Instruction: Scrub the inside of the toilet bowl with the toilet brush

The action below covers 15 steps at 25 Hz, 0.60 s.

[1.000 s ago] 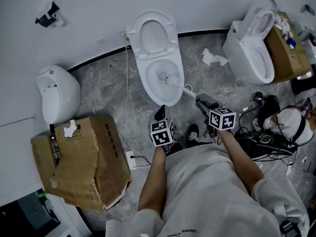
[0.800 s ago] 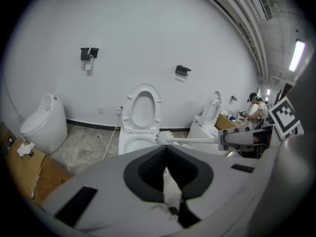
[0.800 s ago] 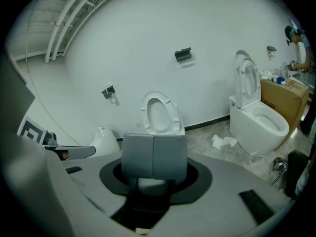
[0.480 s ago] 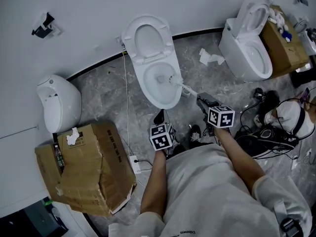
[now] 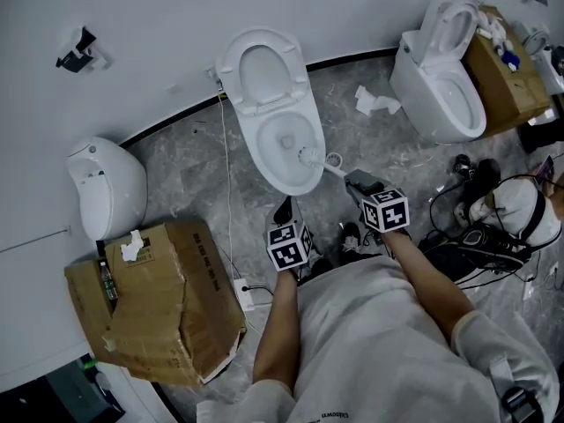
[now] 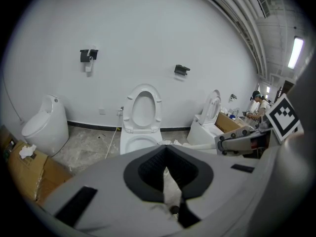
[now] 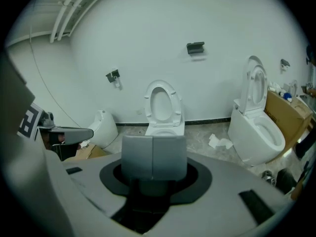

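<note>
A white toilet point(image 5: 261, 137) with its lid up stands against the wall; it also shows straight ahead in both gripper views point(image 6: 142, 107) point(image 7: 163, 105). The toilet brush's white head point(image 5: 309, 156) sits inside the bowl by its near right rim. Its handle point(image 5: 335, 167) slants back into my right gripper point(image 5: 357, 181), which is shut on it. In the right gripper view the two grey jaws point(image 7: 153, 154) stand together and hide the brush. My left gripper point(image 5: 285, 208) hangs in front of the bowl, jaws point(image 6: 167, 167) shut on a crumpled white scrap of tissue point(image 6: 171, 186).
A torn cardboard box point(image 5: 159, 298) and a white wall fixture point(image 5: 106, 188) are at the left. A second toilet point(image 5: 441, 77) and another box point(image 5: 507, 73) stand at the right, tissue point(image 5: 368, 102) on the floor between. Cables and gear point(image 5: 493, 227) lie at the right.
The brush head has slid from the bowl's middle toward its near right rim. My right gripper shifted slightly and rolled. The left gripper kept still.
</note>
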### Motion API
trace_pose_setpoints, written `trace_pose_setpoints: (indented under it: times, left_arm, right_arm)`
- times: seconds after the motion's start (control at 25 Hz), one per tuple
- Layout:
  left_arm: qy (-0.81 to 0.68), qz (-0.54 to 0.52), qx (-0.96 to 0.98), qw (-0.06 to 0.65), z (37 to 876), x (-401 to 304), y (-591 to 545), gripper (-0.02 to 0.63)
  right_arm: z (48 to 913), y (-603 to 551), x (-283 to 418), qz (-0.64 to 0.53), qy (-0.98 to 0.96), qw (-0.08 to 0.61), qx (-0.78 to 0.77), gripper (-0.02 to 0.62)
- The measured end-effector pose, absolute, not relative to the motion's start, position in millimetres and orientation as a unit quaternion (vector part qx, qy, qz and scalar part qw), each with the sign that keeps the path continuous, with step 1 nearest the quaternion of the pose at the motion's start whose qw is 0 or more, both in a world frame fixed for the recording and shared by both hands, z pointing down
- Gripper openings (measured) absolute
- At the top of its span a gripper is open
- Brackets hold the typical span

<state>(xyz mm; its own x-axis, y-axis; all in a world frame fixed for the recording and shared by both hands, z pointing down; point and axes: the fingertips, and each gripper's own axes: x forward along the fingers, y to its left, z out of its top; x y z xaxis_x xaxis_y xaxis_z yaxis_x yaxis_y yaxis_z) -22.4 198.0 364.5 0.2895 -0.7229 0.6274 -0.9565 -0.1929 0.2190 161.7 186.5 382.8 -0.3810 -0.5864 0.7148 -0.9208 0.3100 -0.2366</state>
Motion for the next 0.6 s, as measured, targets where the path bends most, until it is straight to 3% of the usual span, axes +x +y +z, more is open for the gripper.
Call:
trace_pose_setpoints:
  times: [0.6]
  left_arm:
    - [-0.571,0.192,0.74,0.298,362.9,-31.8,194.1,0.025]
  right_arm:
    - [383.1,186.5,154.5,0.295,-0.775,0.297,0.474,0.172]
